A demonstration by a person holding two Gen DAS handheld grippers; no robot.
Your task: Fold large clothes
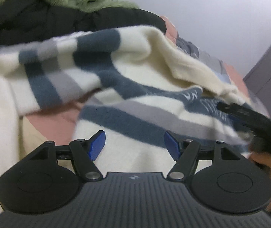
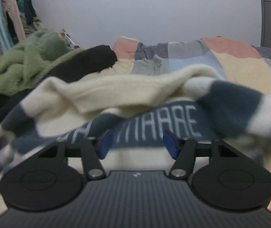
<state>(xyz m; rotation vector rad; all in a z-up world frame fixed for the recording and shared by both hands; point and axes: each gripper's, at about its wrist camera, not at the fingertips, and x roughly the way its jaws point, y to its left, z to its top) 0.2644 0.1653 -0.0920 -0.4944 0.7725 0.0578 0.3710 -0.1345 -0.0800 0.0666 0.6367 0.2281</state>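
Striped sweater rumpled on the bed — both jaws apart.

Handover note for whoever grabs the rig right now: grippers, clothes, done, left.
Left gripper: open, nothing between its jaws, just above the striped sweater.
Right gripper: open, over the sweater's lettered band, not gripping.
Sweater lies rumpled on the patchwork bedspread; green fleece and black garment are piled behind it.
Done: no neat fold visible.
Left: spread the sweater flat, fold it, then the pile.
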